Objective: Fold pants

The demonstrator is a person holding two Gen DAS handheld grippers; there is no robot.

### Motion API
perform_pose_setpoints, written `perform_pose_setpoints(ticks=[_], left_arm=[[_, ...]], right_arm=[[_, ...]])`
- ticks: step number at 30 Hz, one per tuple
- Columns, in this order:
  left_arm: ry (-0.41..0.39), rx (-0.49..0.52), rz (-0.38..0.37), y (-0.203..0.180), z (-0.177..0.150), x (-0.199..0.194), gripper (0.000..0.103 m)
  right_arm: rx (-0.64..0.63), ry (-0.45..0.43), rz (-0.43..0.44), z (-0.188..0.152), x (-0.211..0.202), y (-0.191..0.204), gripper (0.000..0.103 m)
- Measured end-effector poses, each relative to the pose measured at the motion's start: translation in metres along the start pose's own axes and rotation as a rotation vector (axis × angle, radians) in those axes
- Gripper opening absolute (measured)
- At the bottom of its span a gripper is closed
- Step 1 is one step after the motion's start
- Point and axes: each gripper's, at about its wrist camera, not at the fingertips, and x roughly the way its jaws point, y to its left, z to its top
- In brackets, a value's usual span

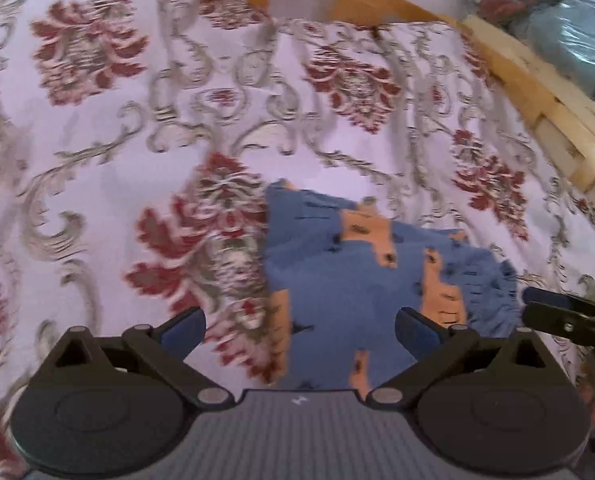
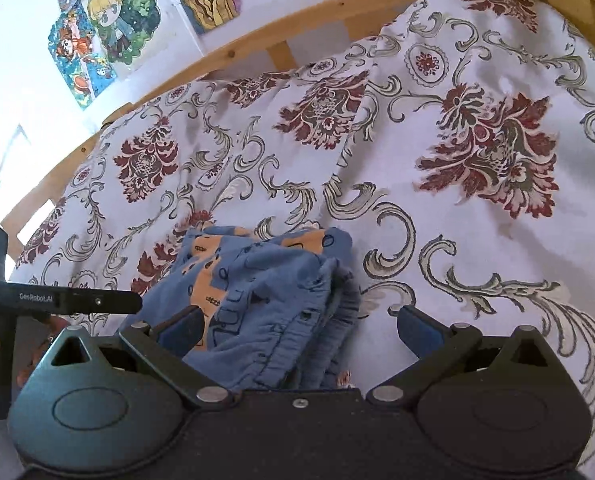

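- The bed (image 2: 477, 280), under a floral bedspread (image 1: 137, 128), carries the blue-and-orange printed pants (image 2: 265, 300), lying near its front edge as a compact, already doubled bundle; I judge folding well along, perhaps needing a last tidy.
- The left tool (image 1: 299, 330) hovers over the pants, jaws wide apart, holding nothing.
- The right tool (image 2: 297, 330) likewise stands spread, straddling the gathered waistband, empty.
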Motion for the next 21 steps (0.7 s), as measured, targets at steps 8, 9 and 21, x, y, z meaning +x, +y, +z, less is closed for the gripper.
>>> perform_pose_setpoints(ticks=[8, 9, 21], left_arm=[[0.060, 0.080, -0.015, -0.006, -0.011, 0.019, 0.103], [0.074, 0.072, -0.015, -0.004, -0.012, 0.021, 0.103], [0.097, 0.097, 0.041, 0.000, -0.019, 0.027, 0.103]], right_arm=[[0.138, 0.023, 0.125, 0.002, 0.008, -0.020, 0.102], [0.154, 0.026, 0.146, 0.002, 0.008, -0.022, 0.102], [0.193, 0.080, 0.200, -0.005, 0.013, -0.021, 0.102]])
